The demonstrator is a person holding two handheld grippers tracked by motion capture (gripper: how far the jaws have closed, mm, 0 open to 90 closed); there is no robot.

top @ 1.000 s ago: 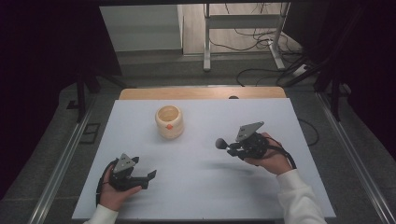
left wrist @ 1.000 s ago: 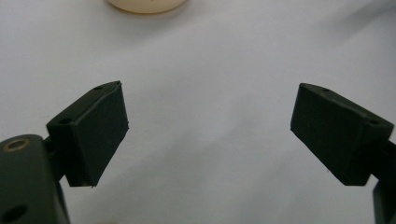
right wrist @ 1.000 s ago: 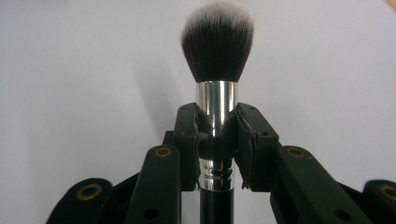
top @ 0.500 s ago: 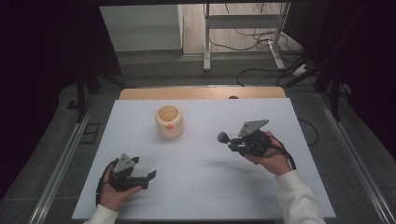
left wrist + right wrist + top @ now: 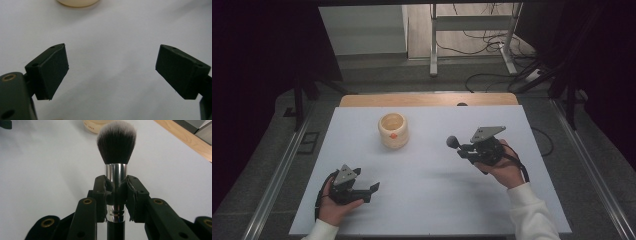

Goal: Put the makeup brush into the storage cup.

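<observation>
Lower left of the high view: left gripper (image 5: 373, 188) low over the white bench (image 5: 427, 210), jaws spread wide with nothing between them, plain in the left gripper view, bare bench between the two black pads (image 5: 51, 70). Idle for now, well apart from the action.

Up and toward the centre: cream wooden cup (image 5: 393, 130) standing upright on the bench, mouth open to the camera, a small orange mark on its near wall. Same cup peeking in at the top edge of the left gripper view (image 5: 78, 2) and of the right gripper view (image 5: 93, 126).

Right of centre: right gripper (image 5: 462, 149) clamped on a makeup brush (image 5: 452, 142), pads pinching the shiny metal ferrule, dark white-tipped bristles (image 5: 116, 141) pointing toward the cup. Brush off the bench, near the cup but not over it.

Likely step: carrying the brush to the cup. Best done by keeping the pinch firm on that slick ferrule, lifting the head above the rim, then tipping the handle end down into the mouth. Risk: clipping the rim and toppling the cup, so a centred, slow descent.
</observation>
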